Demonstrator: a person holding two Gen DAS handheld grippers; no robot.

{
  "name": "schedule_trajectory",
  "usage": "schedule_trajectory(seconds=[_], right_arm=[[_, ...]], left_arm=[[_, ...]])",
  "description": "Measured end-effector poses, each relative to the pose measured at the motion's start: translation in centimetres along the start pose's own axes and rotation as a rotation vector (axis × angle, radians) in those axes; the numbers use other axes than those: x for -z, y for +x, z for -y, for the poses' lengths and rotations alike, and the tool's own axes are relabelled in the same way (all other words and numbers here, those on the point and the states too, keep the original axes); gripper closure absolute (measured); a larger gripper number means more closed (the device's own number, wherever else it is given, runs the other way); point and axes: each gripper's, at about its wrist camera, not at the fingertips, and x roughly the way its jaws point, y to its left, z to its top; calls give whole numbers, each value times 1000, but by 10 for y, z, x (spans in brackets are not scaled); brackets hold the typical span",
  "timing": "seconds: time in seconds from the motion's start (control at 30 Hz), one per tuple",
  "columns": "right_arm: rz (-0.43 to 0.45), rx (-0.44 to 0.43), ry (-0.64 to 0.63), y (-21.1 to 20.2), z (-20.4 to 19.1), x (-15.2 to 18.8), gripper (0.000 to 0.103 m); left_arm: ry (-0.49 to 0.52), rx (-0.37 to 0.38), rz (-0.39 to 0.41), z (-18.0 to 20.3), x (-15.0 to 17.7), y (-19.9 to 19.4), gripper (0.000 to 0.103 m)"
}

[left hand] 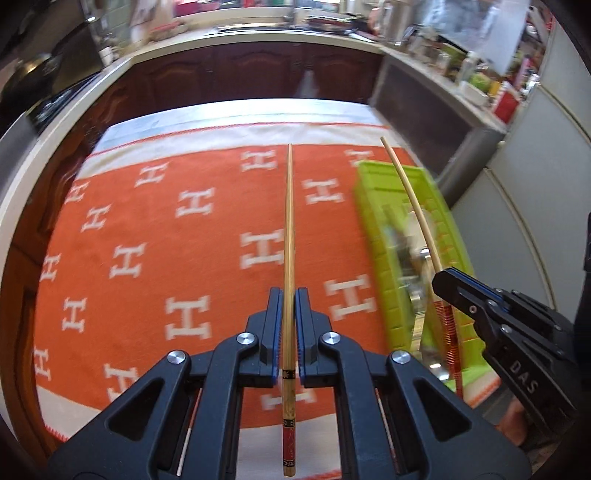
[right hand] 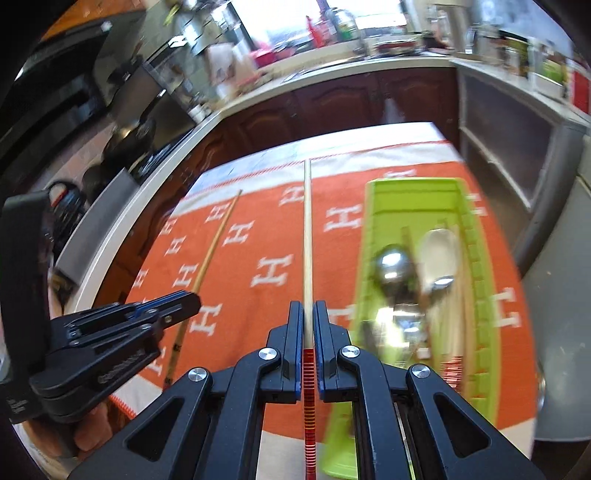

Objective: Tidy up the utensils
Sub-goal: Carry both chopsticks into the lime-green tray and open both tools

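Left wrist view: the left gripper (left hand: 289,295) clamps a brown chopstick (left hand: 289,221) above the orange cloth (left hand: 147,229). Beside it, the right gripper (right hand: 307,308) pinches a pale chopstick (right hand: 307,229) near the green tray (right hand: 480,266) holding spoons (right hand: 395,264), on the right.

Tray (right hand: 480,258) contents smeared by motion blur: two shiny rounded shapes, prob. spoons (right hand: 395,264), plus pale sticks; count can't be told. In left wrist view tray (left hand: 373,206) is blurrier still, contents unreadable. Right chopstick (right hand: 307,236) butt runs off bottom edge. Counter clutter (right hand: 332,26) at back too blurred to name. Cloth (left hand: 147,221) near edge hidden behind gripper bodies. Hand (right hand: 92,424) under left gripper mostly cut off, dark.
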Motion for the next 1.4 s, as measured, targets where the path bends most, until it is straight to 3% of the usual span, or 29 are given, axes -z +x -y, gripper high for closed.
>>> schedule_trajectory(seconds=[0.2, 0.4, 0.87, 0.97, 1.03, 1.1, 1.17, 1.27, 1.4], right_arm=[[59, 55, 77, -36, 48, -6, 98], [50, 77, 126, -45, 83, -6, 98], [-18, 92, 211, 4, 121, -10, 98], [-35, 89, 213, 13, 124, -11, 97], [-36, 92, 224, 17, 124, -11, 91], [-33, 93, 235, 20, 126, -10, 86], [-30, 96, 238, 20, 125, -10, 86], [-24, 103, 239, 17, 123, -8, 85], [-28, 103, 232, 16, 118, -5, 85]], left_arm=[[76, 51, 13, 55, -17, -2, 99], [108, 90, -18, 99, -27, 16, 99], [85, 109, -136, 129, -34, 86, 99], [95, 108, -146, 129, -32, 91, 98], [109, 111, -149, 129, -31, 91, 98], [116, 99, -144, 127, -30, 89, 93], [117, 88, -137, 125, -29, 85, 71], [106, 63, -104, 117, -28, 78, 55], [102, 62, -96, 109, -25, 68, 52]])
